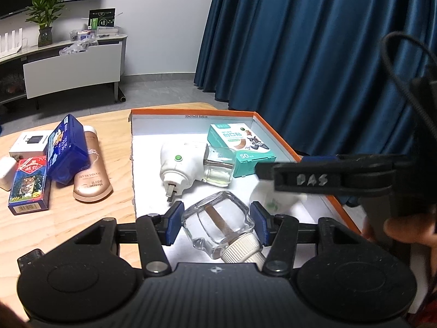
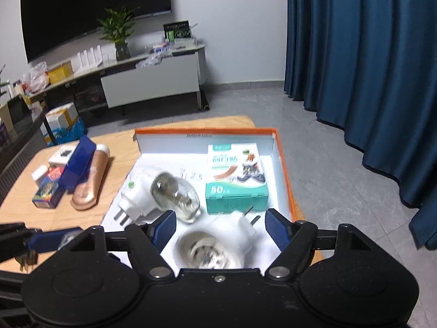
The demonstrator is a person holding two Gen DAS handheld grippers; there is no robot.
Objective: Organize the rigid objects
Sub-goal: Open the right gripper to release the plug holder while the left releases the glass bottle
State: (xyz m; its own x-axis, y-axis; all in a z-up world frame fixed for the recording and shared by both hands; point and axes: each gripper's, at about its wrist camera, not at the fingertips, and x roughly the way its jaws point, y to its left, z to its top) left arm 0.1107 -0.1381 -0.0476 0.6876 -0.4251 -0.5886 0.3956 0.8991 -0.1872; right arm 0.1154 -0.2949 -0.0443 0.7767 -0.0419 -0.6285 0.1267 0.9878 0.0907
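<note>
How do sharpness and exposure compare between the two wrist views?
Left wrist: sharp, glass bottle crisp, only the right gripper smeared. Right wrist: motion-blurred, teal box print soft; the orange box floor glares white in both.

Living room backdrop behind the worktop (image 1: 82, 218)
Blue curtains (image 2: 368, 54) hang right; a potted plant (image 2: 120, 38) stands on the white TV console (image 2: 150, 82) under a dark screen (image 2: 90, 8).

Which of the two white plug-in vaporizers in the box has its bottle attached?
The left vaporizer, beside the teal box. The right one has an empty socket; the left gripper holds a loose bottle.
</note>
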